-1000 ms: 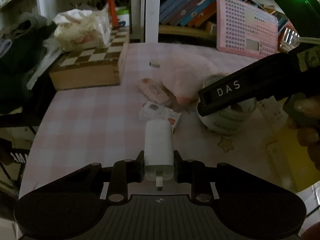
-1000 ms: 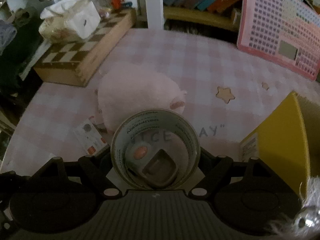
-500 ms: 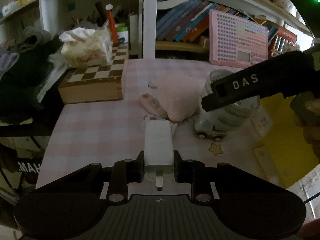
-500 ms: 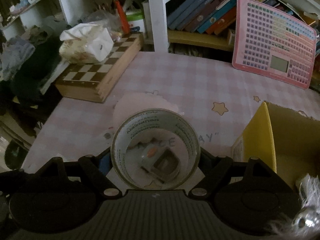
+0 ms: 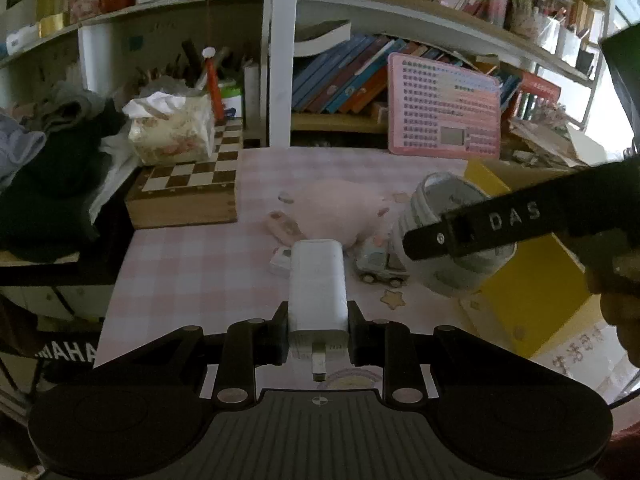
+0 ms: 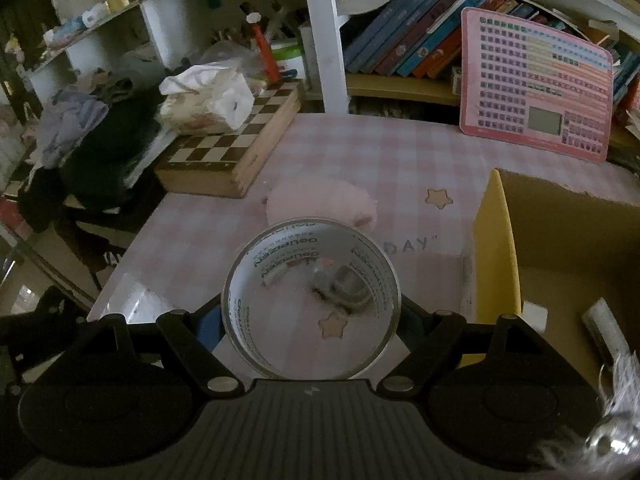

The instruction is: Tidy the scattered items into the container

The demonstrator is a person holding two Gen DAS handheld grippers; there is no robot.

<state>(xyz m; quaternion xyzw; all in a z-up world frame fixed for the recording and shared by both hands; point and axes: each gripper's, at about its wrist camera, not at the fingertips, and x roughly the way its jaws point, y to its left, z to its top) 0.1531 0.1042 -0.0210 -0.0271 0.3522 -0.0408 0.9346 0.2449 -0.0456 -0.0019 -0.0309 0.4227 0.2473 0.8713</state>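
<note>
"DAS" stands on the right gripper, "DAY" on the tablecloth, "AHA" on a dark panel.

I work over a counter covered in pale pink checked cloth with small star prints. Behind the counter stands a white shelving unit, its upright post rising from the counter's far edge; a row of leaning colourful books fills the shelf right of that post. A wooden chessboard box sits at the counter's far left corner. Left of the counter lies a heap of dark clothes. Daylight enters at the upper right.
</note>
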